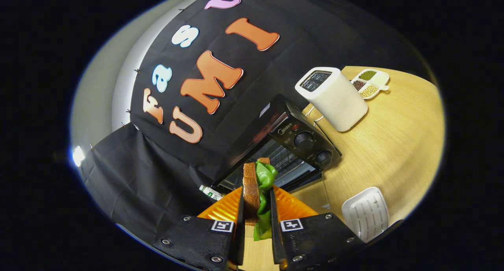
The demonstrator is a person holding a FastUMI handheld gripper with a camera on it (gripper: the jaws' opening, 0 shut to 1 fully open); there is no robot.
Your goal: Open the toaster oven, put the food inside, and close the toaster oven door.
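Item: sandwich [256, 188], a slice of brown bread with a green lettuce leaf pressed against its right face, standing on edge. Held between the two fingers of the gripper [256, 219], which are narrowed onto it, one finger on the bread side and one on the leaf side; leaf hangs down past the fingers.

Item: toaster oven [293, 145], black, two round knobs on its right-hand control panel. Door down and open, wire rack visible inside. Sits just beyond the sandwich, on the wooden table [393, 145].

Item: orange ridged plate [228, 210], just under and behind the fingers, in front of the oven's opening.

Item: white pop-up toaster [332, 97], upright, to the right of and behind the oven, cord trailing beside it.

Item: white divided dish [370, 83] with green, dark and pale grains in separate compartments, far right, just beyond the toaster.

Item: white ridged tray [367, 214], near right, beside the right finger.
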